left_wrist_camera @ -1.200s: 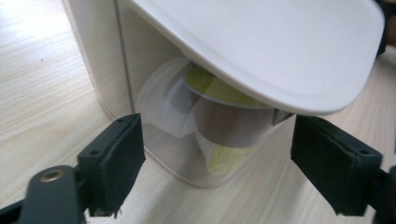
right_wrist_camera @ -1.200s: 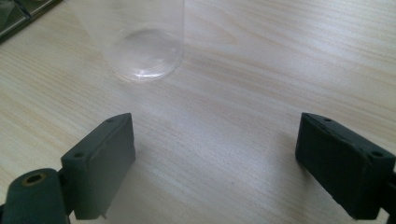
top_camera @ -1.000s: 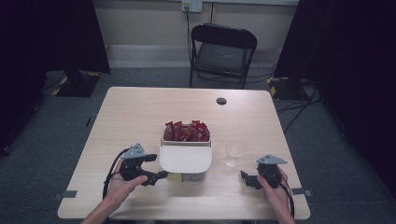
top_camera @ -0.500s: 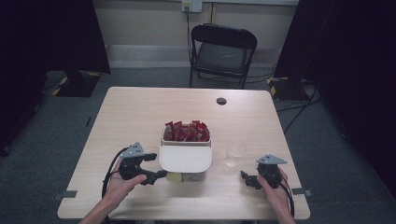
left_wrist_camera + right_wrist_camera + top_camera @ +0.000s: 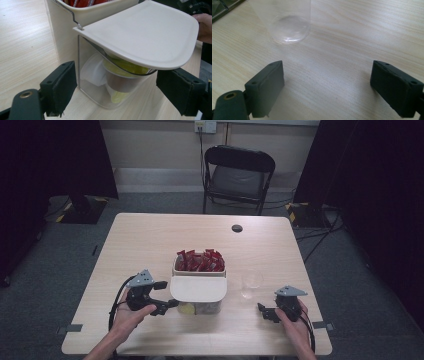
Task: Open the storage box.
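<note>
While the cream dispenser stands at the middle of the surface, its hinged flap juts over a clear lower compartment holding yellow-lidded cups. The left tool sits just beside the flap with jaws spread wide. The right tool, jaws also wide and empty, rests near a clear cup standing right of the dispenser.

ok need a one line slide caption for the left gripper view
Open left gripper faces the cream dispenser's raised flap, with cups visible behind its clear front.
</note>
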Action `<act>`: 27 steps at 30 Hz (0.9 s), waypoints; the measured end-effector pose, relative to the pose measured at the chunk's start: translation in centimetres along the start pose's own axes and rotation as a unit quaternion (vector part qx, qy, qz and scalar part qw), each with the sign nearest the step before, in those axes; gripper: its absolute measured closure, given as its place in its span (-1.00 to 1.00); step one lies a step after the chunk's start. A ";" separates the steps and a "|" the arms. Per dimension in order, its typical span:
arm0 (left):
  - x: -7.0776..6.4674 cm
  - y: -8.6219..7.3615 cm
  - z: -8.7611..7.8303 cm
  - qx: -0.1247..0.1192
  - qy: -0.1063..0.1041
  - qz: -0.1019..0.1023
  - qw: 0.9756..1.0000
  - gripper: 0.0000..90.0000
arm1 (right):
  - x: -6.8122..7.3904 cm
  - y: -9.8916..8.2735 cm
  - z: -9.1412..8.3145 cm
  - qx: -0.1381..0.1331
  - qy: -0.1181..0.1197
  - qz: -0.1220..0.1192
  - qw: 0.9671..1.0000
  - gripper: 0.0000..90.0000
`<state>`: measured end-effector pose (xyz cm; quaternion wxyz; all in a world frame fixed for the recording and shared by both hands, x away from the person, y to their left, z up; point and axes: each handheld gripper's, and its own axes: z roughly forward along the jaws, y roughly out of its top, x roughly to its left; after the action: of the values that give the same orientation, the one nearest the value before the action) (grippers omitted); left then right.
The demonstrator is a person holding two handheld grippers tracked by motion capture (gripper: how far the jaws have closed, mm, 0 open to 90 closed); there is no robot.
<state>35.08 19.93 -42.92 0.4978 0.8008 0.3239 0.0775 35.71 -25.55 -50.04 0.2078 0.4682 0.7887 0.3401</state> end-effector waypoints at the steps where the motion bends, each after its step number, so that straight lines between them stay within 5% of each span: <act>1: 0.0 0.1 0.0 -0.001 -0.001 0.001 1.000 -0.64 | 0.0 0.0 0.0 0.000 0.000 0.000 1.000 -0.74; 27: 0.4 2.3 -0.8 -0.007 -0.007 0.004 1.000 -0.64 | 0.0 0.0 0.0 0.000 0.000 0.000 1.000 -0.74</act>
<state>36.00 20.10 -40.66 0.5057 0.7988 0.3167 0.0761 35.71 -25.55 -50.04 0.2078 0.4681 0.7887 0.3401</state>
